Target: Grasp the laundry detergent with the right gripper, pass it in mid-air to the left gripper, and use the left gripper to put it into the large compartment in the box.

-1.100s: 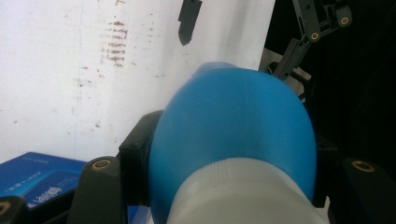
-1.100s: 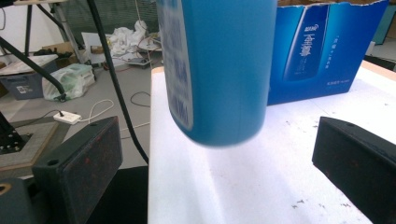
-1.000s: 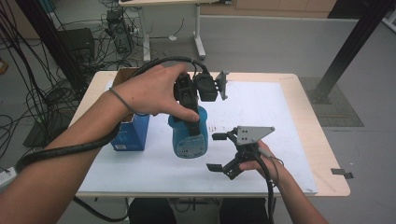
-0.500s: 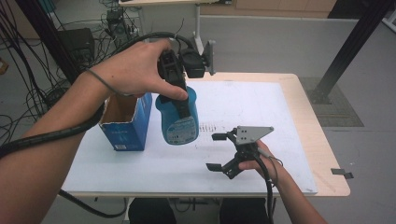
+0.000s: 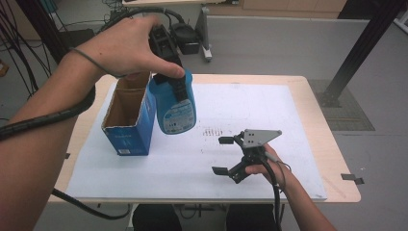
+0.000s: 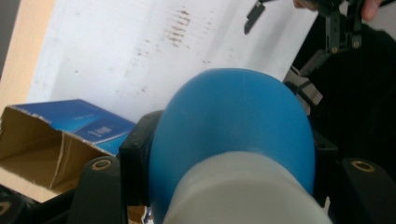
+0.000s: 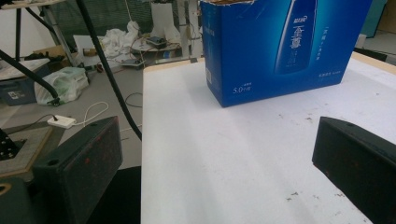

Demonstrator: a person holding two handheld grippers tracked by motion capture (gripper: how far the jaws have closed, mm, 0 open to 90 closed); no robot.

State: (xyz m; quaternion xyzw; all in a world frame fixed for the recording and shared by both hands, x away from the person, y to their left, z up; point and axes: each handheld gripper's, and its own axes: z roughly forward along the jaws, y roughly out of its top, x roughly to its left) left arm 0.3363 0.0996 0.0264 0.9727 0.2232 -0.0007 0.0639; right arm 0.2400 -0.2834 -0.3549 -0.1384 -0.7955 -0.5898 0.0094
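A blue bottle [image 5: 176, 114] with a white cap hangs in the air, held upright by my left gripper [image 5: 176, 91], which is shut on its upper part. It hovers just right of an open blue carton [image 5: 126, 126] that stands on the table's left side. In the left gripper view the bottle [image 6: 233, 126] bulges between the black jaws, with the carton's open top [image 6: 44, 149] down to the left. My right gripper [image 5: 219, 155] rests open near the front edge, nothing between its fingers. Its own view faces the carton [image 7: 280, 46] across the mat.
A white mat [image 5: 240, 110] covers most of the wooden table [image 5: 332, 159], with faint dark marks at its middle. Cables trail from both grippers. A black post [image 5: 356, 53] stands off the table's far right; cluttered floor and gear lie beyond the far edge.
My left gripper has raised the bottle and carried it left, from the middle of the table to beside the carton's open top. The right gripper has stayed put.
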